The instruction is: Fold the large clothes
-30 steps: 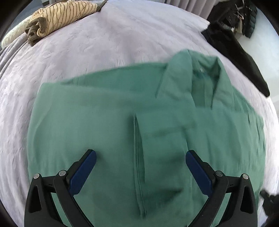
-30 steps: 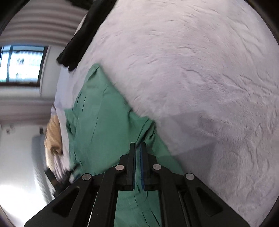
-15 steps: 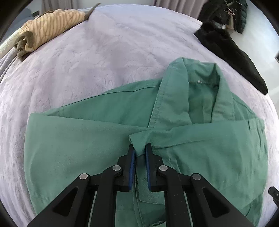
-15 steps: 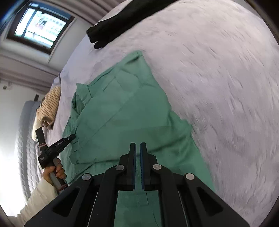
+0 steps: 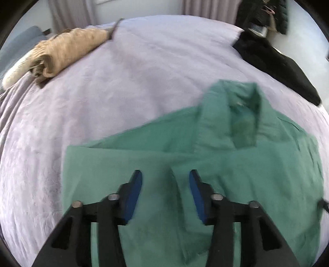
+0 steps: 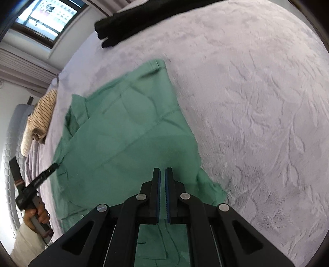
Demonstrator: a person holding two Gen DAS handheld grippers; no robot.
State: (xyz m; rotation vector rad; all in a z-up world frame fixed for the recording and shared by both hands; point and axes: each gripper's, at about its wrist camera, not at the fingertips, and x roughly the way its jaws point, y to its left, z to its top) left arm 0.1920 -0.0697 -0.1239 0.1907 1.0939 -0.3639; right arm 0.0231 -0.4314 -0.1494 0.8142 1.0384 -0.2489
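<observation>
The green shirt (image 5: 205,164) lies on the bed (image 5: 123,92), collar at 1 o'clock. The left hand-held gripper (image 5: 165,178) is opening above a fold ridge, gripping nothing; the right hand-held gripper (image 6: 162,178) is closed and empty. Likely between folds; the next move calls for a fresh edge grasp.

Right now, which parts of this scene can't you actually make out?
- Left wrist view: the green shirt is motion-blurred, so buttons and seams are unreadable; its near hem is hidden behind the left gripper, whose jaws are opening.
- Right wrist view: the right gripper covers the near hem.
- Black garment: cut off at the picture's edge.
- Striped garment: blurred.
</observation>
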